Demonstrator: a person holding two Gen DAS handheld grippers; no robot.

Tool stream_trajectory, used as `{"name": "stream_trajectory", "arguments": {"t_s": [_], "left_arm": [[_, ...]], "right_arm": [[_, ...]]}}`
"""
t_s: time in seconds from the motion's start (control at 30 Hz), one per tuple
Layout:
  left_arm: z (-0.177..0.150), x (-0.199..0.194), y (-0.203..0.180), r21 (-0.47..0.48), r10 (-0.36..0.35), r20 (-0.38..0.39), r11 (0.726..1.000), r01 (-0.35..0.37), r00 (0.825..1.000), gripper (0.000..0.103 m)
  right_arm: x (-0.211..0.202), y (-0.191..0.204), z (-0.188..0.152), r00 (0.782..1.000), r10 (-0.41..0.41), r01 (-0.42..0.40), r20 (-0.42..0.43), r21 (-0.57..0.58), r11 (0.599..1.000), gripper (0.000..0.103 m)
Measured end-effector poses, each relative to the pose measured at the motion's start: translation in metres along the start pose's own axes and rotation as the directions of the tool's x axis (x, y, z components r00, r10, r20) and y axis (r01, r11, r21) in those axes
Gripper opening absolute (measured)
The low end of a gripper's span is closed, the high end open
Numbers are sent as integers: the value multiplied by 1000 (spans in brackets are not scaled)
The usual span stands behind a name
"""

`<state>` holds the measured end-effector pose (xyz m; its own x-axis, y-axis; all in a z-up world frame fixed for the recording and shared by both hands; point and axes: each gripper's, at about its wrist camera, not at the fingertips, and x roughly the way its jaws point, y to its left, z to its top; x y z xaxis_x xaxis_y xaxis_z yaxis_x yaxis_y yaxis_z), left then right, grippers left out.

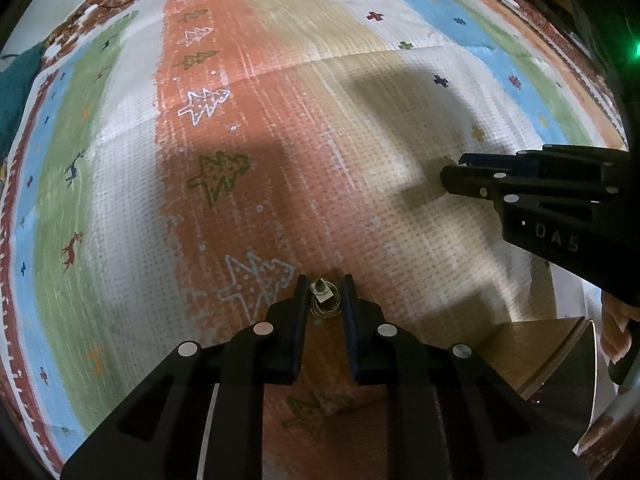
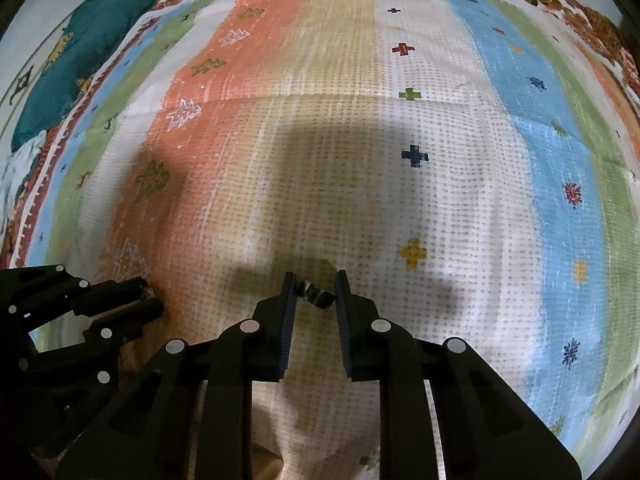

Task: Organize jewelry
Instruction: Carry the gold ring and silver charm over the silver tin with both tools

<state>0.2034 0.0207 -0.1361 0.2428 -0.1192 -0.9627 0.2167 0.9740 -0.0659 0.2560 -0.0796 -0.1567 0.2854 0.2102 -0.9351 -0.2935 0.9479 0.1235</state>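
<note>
Gold wire hoop with a small square stud (image 1: 323,300) sits between the left gripper's (image 1: 324,294) narrowly parted fingers above the striped quilt (image 1: 360,120); light, thin, bendable, so pinch the stud. The right gripper (image 2: 315,293) pinches a dark shiny ring (image 2: 316,294).

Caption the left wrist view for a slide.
Left gripper pinching a small ring above a striped, tree-patterned bedspread; right gripper alongside.

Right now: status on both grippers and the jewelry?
Left gripper shut on small ring-like jewelry piece. Right gripper shut on dark band. Both above patterned bedspread; nothing blocking.
</note>
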Motion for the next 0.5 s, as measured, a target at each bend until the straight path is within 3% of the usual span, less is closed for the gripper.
{"name": "stream_trajectory", "arguments": {"t_s": [0.5], "left_arm": [[-7, -30, 16, -44, 20, 73, 999, -17, 997, 16]], "right_arm": [[-13, 11, -3, 999, -16, 17, 28, -38, 999, 20]]}}
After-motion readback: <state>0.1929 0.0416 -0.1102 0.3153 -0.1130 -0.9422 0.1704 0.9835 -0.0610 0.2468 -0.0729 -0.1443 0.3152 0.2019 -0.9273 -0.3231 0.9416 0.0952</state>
